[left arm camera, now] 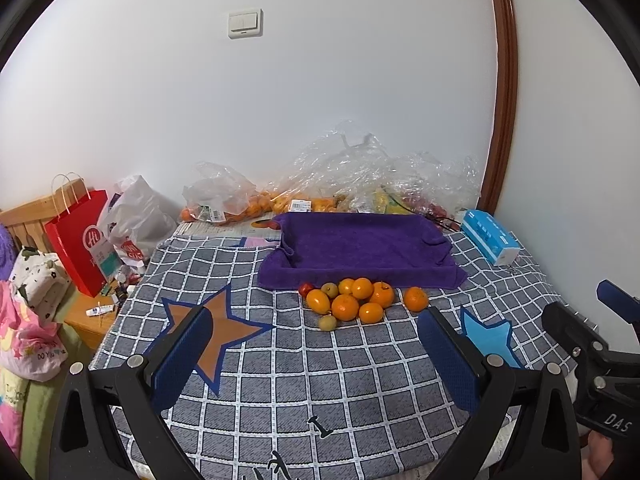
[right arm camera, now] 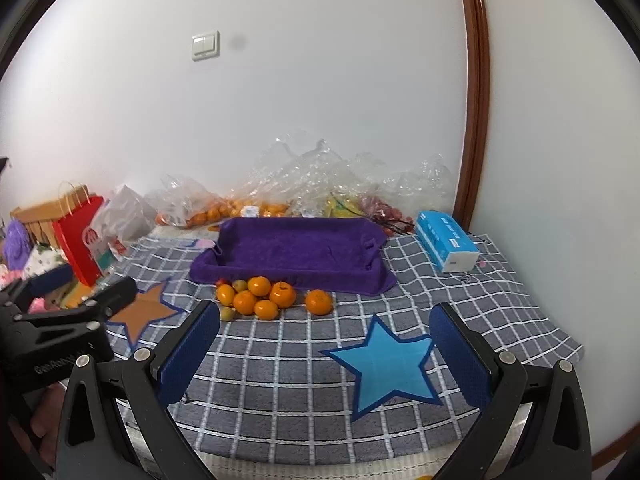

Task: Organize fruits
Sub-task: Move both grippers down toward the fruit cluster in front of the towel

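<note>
My jaws stood wide apart on both sides, grasping nothing: the left gripper hung over the checked cloth with its blue pads spread, and the right gripper hovered the same way, released, above the light blue star sewn into that cloth. Ahead of me, well apart from either pair of fingers, the fruits lay in a loose cluster on the cloth, just in front of the purple towel tray. Most were oranges, touching one another, with one orange sitting slightly off to the right of the heap. A small red fruit rested at the left end, and a little greenish one lay nearest to me. The tray held nothing that I could see. Behind it, against the white wall, clear plastic bags were piled up with more oranges and some yellow and red produce inside. A blue tissue box lay to the right of the tray, and a red paper bag stood off to the left beside a white plastic one. An orange-brown star showed near my left pad.
</note>
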The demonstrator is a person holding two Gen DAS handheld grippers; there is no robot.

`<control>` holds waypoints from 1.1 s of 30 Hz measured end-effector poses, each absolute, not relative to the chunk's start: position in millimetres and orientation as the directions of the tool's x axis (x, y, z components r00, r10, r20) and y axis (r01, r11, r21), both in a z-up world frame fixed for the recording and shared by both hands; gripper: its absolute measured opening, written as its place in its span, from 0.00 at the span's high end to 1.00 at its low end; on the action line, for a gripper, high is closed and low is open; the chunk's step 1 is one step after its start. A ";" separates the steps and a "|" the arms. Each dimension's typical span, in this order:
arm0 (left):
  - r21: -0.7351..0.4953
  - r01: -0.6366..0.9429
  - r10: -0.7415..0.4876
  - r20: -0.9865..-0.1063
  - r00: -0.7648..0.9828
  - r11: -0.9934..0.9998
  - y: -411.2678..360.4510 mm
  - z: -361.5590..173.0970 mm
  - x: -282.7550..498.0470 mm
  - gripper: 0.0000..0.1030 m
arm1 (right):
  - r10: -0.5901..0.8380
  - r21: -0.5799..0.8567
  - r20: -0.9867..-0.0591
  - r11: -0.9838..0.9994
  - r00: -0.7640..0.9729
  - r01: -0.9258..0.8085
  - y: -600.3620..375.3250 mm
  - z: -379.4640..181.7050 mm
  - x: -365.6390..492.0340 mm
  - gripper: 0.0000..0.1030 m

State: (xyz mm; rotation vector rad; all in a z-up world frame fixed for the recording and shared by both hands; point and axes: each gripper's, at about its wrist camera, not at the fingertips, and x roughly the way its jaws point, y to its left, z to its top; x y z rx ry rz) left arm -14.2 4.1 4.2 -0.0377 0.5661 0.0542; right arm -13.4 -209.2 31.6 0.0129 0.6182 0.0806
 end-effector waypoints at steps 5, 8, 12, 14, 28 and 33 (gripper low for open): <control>-0.034 -0.074 0.042 -0.561 0.827 0.997 10.7 -6.3 1.3 0.00 | 0.081 0.044 -0.598 0.997 0.798 -0.068 -213.1 25.4 0.3 0.00; -0.035 -0.086 0.050 -0.577 0.815 0.996 14.7 -12.8 11.3 0.00 | 0.069 0.057 -0.613 0.997 0.787 -0.043 -220.7 19.5 12.9 0.00; -0.051 -0.110 0.057 -0.607 0.793 0.993 26.2 -24.6 27.7 0.00 | 0.047 0.049 -0.634 0.999 0.772 -0.021 -224.7 5.9 30.7 0.00; -0.054 -0.118 0.059 -0.623 0.780 0.992 32.1 -31.1 36.7 0.00 | 0.075 0.055 -0.636 0.997 0.768 -0.052 -224.4 -2.5 38.1 0.00; -0.035 -0.081 0.030 -0.727 0.686 0.996 60.7 -82.2 108.9 0.08 | 0.193 0.137 -0.686 0.981 0.701 -0.136 -216.3 -72.8 111.4 0.00; -0.073 -0.078 -0.004 -0.755 0.656 0.994 67.4 -99.8 129.1 0.09 | 0.245 0.230 -0.725 0.967 0.644 -0.109 -221.7 -102.5 148.2 0.08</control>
